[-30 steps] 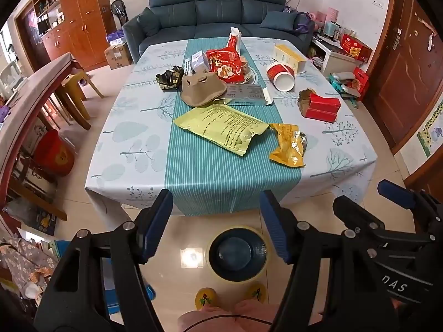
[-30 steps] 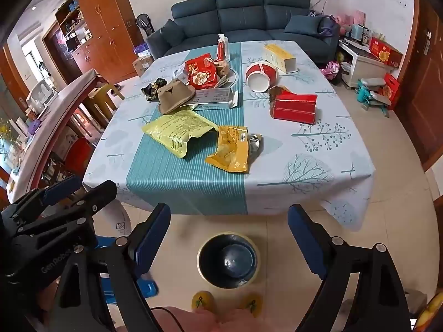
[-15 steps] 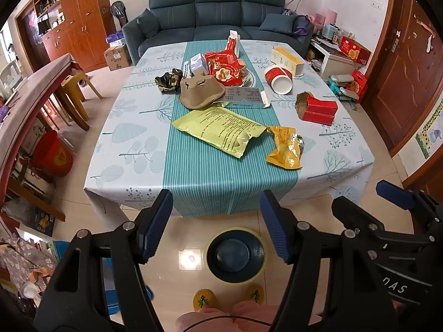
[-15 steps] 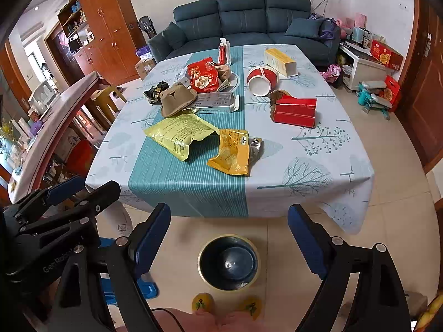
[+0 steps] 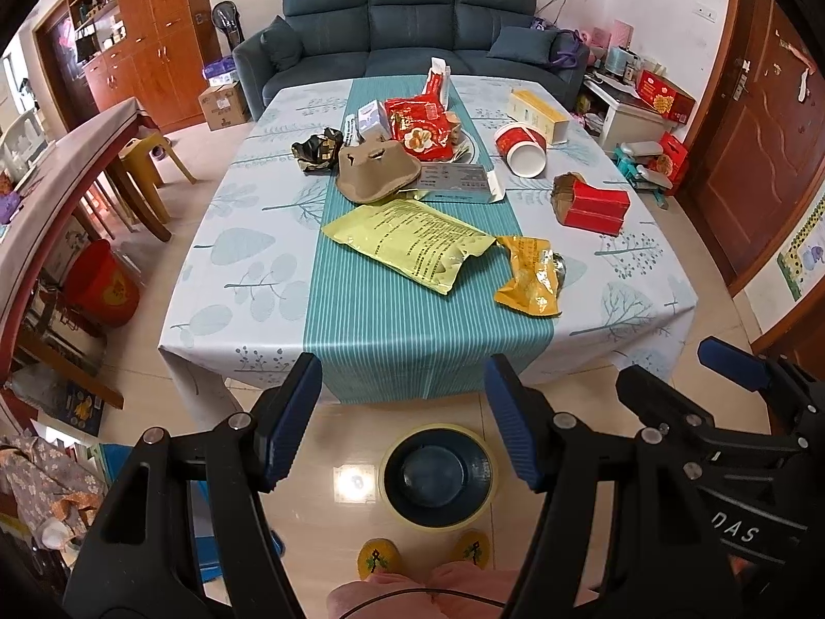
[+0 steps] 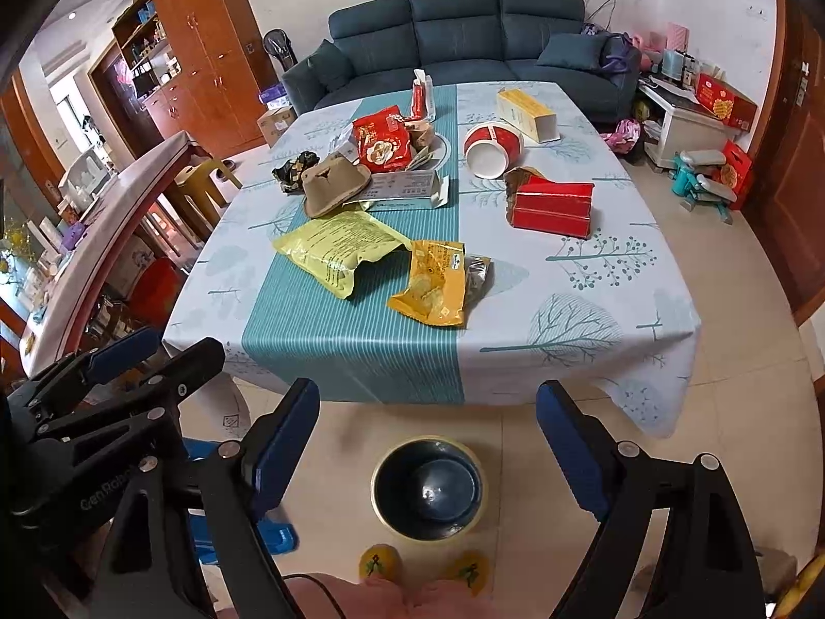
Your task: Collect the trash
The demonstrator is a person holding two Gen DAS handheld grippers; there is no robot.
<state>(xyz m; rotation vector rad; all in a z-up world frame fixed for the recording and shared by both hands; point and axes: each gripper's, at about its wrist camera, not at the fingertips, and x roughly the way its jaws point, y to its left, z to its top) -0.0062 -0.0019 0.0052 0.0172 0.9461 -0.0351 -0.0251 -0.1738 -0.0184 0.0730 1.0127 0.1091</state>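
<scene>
Hovering wide open and empty, left gripper (image 5: 402, 412) and right gripper (image 6: 428, 443); crinkly orange chip bag (image 6: 433, 283) could slip, missing the bin (image 6: 428, 490) at lower centre.

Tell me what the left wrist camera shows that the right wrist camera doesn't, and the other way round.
Only the left wrist view shows the right gripper at its right edge and a red bucket on the floor. Only the right wrist view shows the left gripper at its left edge. Both show the littered table, the yellow bag, the orange snack bag, the red box and the dark bin on the floor.
</scene>
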